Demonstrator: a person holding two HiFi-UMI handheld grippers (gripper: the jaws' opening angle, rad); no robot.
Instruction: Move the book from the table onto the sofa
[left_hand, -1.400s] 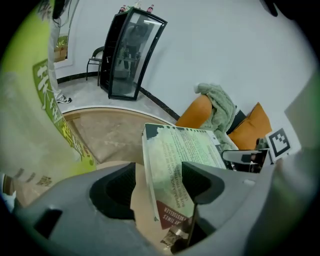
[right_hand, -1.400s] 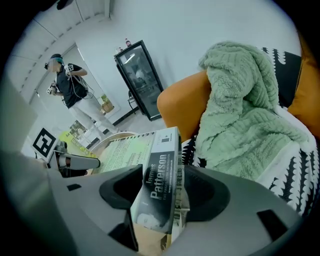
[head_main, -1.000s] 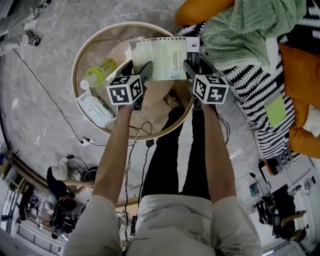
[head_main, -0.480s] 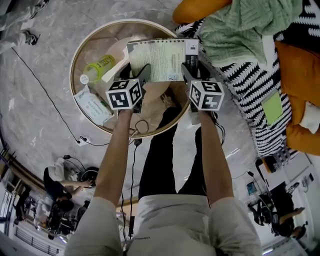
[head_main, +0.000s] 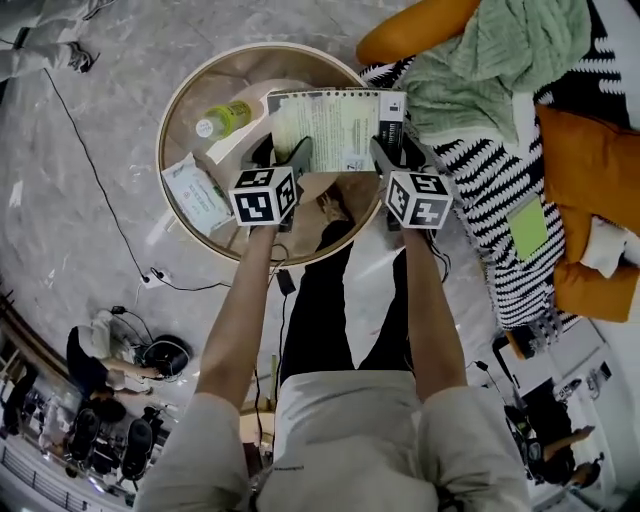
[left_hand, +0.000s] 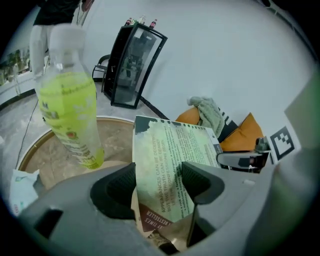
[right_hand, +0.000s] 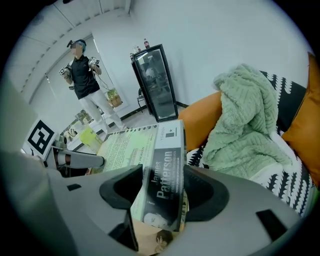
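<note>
- Carrying step in hand: book (head_main: 335, 122) clamped by left tool (head_main: 284, 153) and right tool (head_main: 395, 149), held over worktop (head_main: 176, 128).
- Next, likely: swing right onto sofa (head_main: 497, 196), with both clamps level.

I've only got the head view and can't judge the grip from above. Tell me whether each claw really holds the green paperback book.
Observer: The left claw is shut on the green paperback book, one pad on each cover.
Operator: Now the right one.
Observer: The right claw is clamped at the grey spine, which faces its camera.
Operator: Report the bottle.
Observer: The clear plastic bottle of yellow-green drink stands upright on the round wooden table.
</note>
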